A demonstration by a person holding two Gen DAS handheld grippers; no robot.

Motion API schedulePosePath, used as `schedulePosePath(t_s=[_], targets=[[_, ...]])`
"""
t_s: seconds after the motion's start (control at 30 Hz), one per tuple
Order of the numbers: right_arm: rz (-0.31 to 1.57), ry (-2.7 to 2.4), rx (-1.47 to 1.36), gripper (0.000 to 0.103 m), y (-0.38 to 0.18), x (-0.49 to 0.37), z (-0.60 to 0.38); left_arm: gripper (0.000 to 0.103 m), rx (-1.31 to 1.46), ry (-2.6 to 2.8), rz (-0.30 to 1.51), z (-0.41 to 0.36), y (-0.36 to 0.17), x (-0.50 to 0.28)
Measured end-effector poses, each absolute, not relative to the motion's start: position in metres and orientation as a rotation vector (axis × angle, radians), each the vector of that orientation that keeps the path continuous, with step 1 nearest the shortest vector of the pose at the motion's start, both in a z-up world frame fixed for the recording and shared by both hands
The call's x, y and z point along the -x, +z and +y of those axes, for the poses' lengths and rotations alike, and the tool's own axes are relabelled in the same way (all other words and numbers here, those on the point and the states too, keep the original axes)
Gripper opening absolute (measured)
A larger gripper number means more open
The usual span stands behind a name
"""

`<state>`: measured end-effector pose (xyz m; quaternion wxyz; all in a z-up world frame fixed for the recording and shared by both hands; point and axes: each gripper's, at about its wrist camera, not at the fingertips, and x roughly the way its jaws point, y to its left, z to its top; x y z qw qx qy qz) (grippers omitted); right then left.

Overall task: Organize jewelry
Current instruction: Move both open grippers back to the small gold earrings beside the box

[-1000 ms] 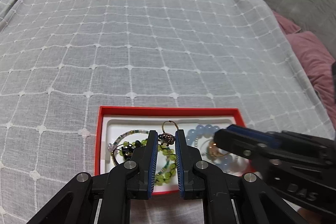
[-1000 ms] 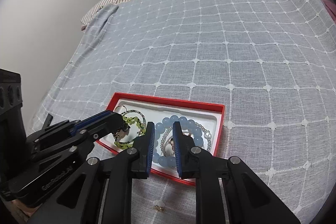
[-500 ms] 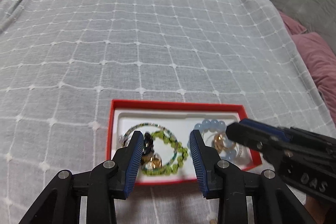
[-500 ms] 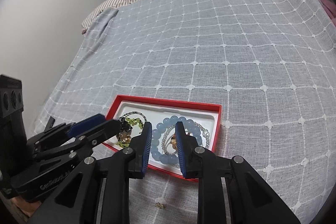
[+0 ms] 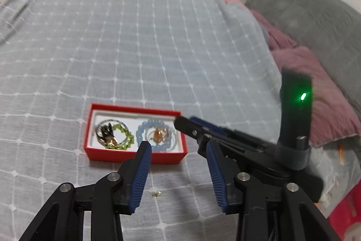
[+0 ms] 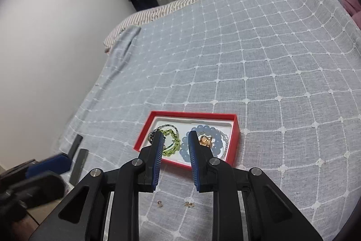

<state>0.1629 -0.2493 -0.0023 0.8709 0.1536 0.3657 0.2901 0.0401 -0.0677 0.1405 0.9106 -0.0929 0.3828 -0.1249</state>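
A red jewelry box [image 5: 101, 154] with a white lining lies on the grey checked bedspread; it also shows in the right wrist view [image 6: 234, 139]. It holds a green bead bracelet [image 5: 126, 139] with dark pieces on the left, and a pale blue bead bracelet [image 6: 214, 146] around a gold piece [image 6: 204, 140] on the right. Small gold bits [image 6: 188, 203] lie loose on the bedspread in front of the box, one in the left wrist view [image 5: 156, 193]. My left gripper [image 5: 178, 146] is open and empty, pulled back from the box. My right gripper [image 6: 174, 136] is open and empty above the box's near edge.
Grey and pink pillows [image 5: 315, 64] lie to the right. The bedspread [image 6: 248, 49] stretches far behind the box. Two dark flat bars [image 6: 77, 164] lie near the bed's left edge. A white wall [image 6: 45, 49] stands left of the bed.
My left gripper has opened wide, letting go of the jewelry into the box, and drawn back and up. My right gripper has opened and drawn back a little.
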Motion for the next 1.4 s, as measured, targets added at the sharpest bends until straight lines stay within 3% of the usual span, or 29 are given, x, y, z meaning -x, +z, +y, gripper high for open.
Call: schedulePosePath(t_s=[0.23,0.47,0.9,1.4], targets=[[0.799,0.66,-0.307,0.033,0.0,-0.139,-0.264,0.048,0.231,-0.173,0.766,-0.074,0.153,-0.025],[0.899,0.65,-0.266,0.033,-0.022,-0.143,-0.254,0.048,0.247,-0.178,0.799,-0.07,0.135,-0.035],[1.061,0.608,-0.055,0.034,-0.076,-0.151,-0.215,0.049,0.117,-0.076,1.025,-0.024,0.002,-0.094],[0.997,0.588,0.334,0.034,-0.098,-0.115,-0.175,0.049,-0.23,-0.268,1.068,-0.041,-0.042,-0.071]])
